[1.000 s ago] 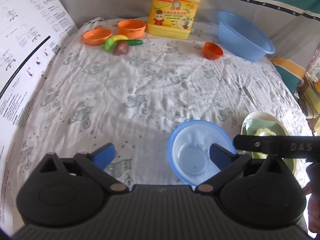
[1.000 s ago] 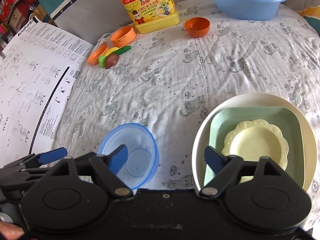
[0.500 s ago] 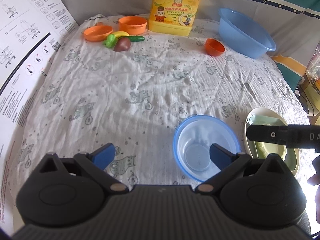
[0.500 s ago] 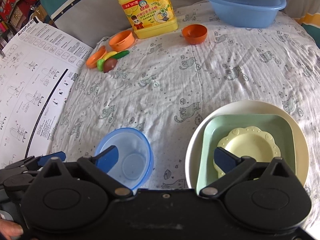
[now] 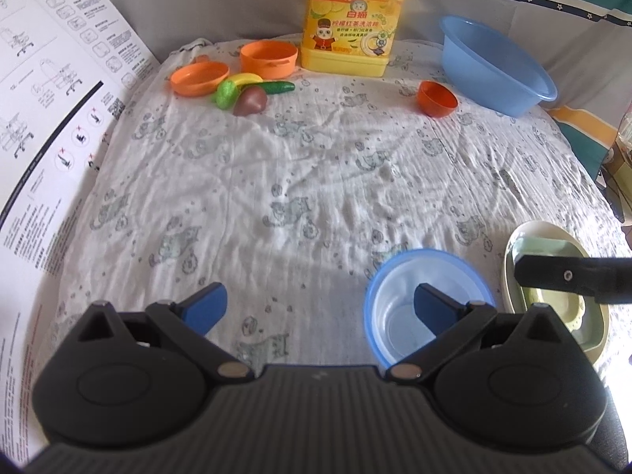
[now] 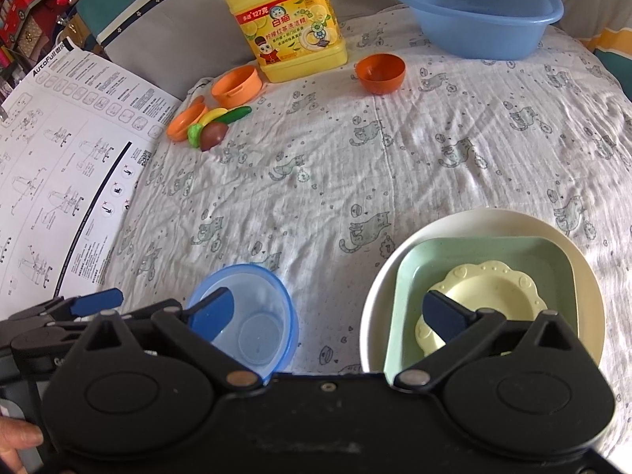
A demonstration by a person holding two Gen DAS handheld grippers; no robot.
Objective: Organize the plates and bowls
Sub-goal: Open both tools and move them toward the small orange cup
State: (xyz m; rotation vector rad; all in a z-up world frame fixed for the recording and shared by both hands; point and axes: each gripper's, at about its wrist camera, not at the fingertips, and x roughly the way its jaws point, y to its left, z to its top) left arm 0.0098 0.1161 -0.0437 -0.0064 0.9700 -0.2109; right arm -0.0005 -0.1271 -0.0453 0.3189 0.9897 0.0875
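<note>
Risk sits with the small translucent blue plastic bowl point(image 5: 428, 308), alone on the cat-print cloth point(image 5: 316, 181) just left of the nested stack: cream round plate point(image 6: 482, 225), green square dish point(image 6: 486, 252), pale yellow scalloped saucer point(image 6: 489, 296). I have both the left gripper point(image 5: 318, 306) and right gripper point(image 6: 335, 312) spread wide and empty. My left gripper's right finger overlaps the bowl's mouth, so a shallow rim pinch might tip it.

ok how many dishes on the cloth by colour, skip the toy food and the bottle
blue: 2, small bowl, basin
orange: 3, bowl, pot, shallow dish
white: 1, round plate
green: 1, square plate
yellow: 1, scalloped plate
total: 8
</note>
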